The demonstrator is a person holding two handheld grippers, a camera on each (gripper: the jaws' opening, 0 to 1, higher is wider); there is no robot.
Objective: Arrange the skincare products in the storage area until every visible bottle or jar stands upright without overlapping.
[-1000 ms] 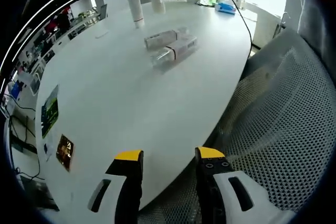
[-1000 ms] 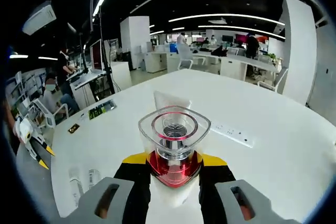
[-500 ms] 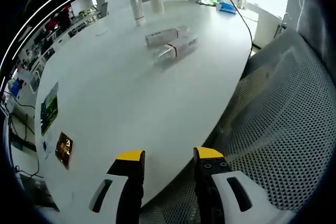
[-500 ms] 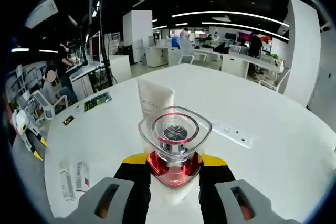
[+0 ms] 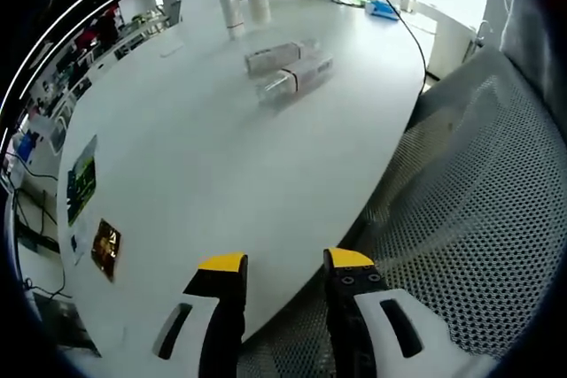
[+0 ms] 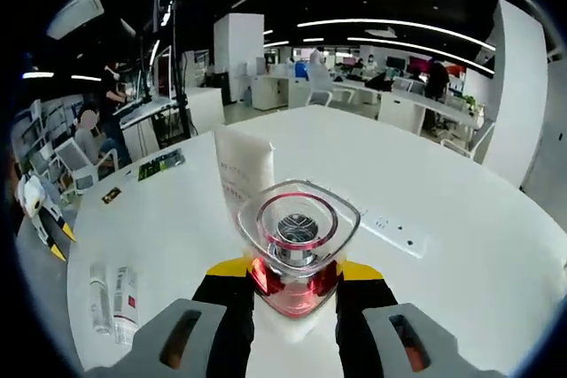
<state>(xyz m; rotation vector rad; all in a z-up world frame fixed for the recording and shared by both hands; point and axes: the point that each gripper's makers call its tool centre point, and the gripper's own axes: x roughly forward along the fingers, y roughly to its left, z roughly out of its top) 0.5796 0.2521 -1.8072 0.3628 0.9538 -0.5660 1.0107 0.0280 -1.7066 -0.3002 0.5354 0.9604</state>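
Skincare bottle (image 6: pixel 296 250), with its clear faceted cap and red collar, is clamped between the jaws of the right gripper (image 6: pixel 296 282) and held upright above the white table (image 6: pixel 461 219), just beside a standing white tube (image 6: pixel 241 170). A rigid, glossy, probably slippery body is judged; the neck below the cap is best gripped. Two boxed bottles (image 5: pixel 288 68) are seen lying flat, touching. The left gripper (image 5: pixel 276 263) is held spread and empty near the table edge.
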